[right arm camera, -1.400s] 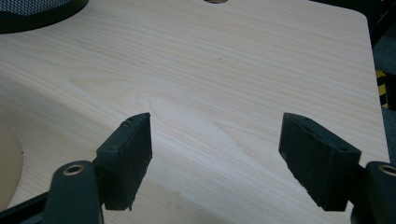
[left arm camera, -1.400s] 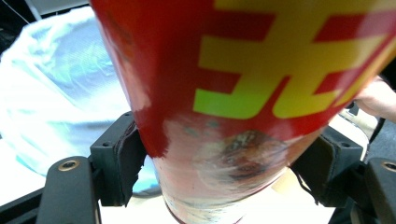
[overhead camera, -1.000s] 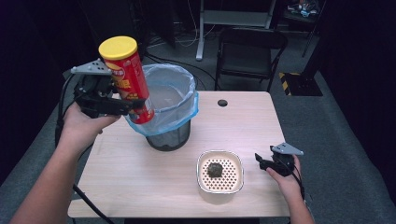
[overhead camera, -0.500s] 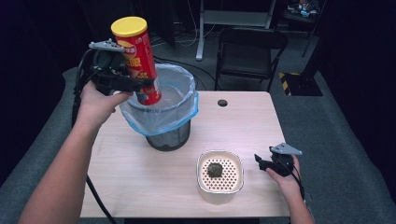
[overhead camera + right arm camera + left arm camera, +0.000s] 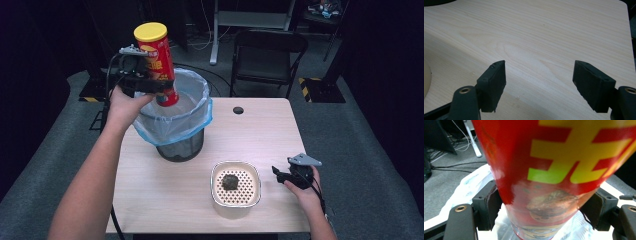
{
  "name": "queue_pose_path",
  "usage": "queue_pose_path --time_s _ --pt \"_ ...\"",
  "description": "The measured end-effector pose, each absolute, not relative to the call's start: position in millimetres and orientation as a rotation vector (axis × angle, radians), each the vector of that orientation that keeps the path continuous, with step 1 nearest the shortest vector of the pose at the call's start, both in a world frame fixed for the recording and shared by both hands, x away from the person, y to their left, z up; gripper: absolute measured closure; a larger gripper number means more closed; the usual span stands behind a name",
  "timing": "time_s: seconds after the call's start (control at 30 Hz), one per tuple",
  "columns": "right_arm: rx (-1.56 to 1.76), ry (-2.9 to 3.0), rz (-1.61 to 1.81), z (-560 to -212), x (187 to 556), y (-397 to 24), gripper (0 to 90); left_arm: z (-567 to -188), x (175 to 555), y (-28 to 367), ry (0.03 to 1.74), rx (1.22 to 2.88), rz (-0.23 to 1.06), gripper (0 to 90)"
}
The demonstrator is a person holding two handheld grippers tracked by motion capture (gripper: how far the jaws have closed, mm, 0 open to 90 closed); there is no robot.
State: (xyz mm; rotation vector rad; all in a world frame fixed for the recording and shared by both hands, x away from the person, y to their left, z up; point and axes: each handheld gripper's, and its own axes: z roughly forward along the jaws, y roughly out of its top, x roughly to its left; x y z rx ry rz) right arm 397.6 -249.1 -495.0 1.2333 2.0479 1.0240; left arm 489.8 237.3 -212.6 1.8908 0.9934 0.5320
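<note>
A: High view. The red crisp can (image 5: 156,65) with its yellow lid (image 5: 150,31) is seen held by the left gripper (image 5: 142,82), tilted, its foot above the open mouth of the lined bin (image 5: 172,120). How is it judged to handle?

B: It is judged light and stiff, with a glossy wall that may slip; a hold at mid-body is advised. Farther off on the table (image 5: 165,190) are noted a cream strainer bowl (image 5: 236,184) with a dark lump (image 5: 230,181) in it, and the right gripper (image 5: 282,175) resting beside the bowl

A: Left gripper view?

B: The can (image 5: 549,170) is shown pinched between both black pads (image 5: 491,207), low on its wall; the blue liner (image 5: 471,185) lies below, and nothing is seen barring the drop

A: Right gripper view?

B: The right gripper (image 5: 540,82) is shown with jaws spread over bare table (image 5: 544,35), nothing between them; the bowl's rim (image 5: 426,77) is glimpsed at the left edge
</note>
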Motion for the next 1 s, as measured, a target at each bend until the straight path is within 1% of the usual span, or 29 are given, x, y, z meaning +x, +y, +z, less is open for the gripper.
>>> queue_pose_path --time_s 0.4,0.63,0.7,0.77,0.83,0.87,0.9,0.97,1.0 --pt "1.241 2.058 1.038 -497 399 -251 26.3 -243 512 233 1.086 1.922 0.546 24.4" --pt "1.261 2.052 1.039 -498 400 -250 26.3 -255 523 241 1.145 1.963 0.489 24.1" --pt "1.252 2.064 1.035 -498 399 -251 26.3 -259 525 242 1.171 1.96 0.438 23.9" --pt "1.253 2.068 1.035 -498 400 -250 26.3 -260 526 242 1.193 1.954 0.433 20.5" --pt "1.256 2.071 1.037 -498 400 -250 26.3 -260 526 244 1.2 1.965 0.457 13.5" --pt "1.256 2.072 1.035 -498 400 -250 26.3 -262 527 245 1.225 1.974 0.447 13.0" --pt "1.255 2.072 1.035 -498 400 -250 26.3 -263 526 246 1.241 1.982 0.462 12.9" --pt "1.251 2.066 1.032 -498 400 -251 26.3 -264 524 250 1.23 1.976 0.483 13.5" --pt "1.247 2.066 1.035 -497 399 -251 26.4 -264 520 252 1.22 1.953 0.471 13.5"
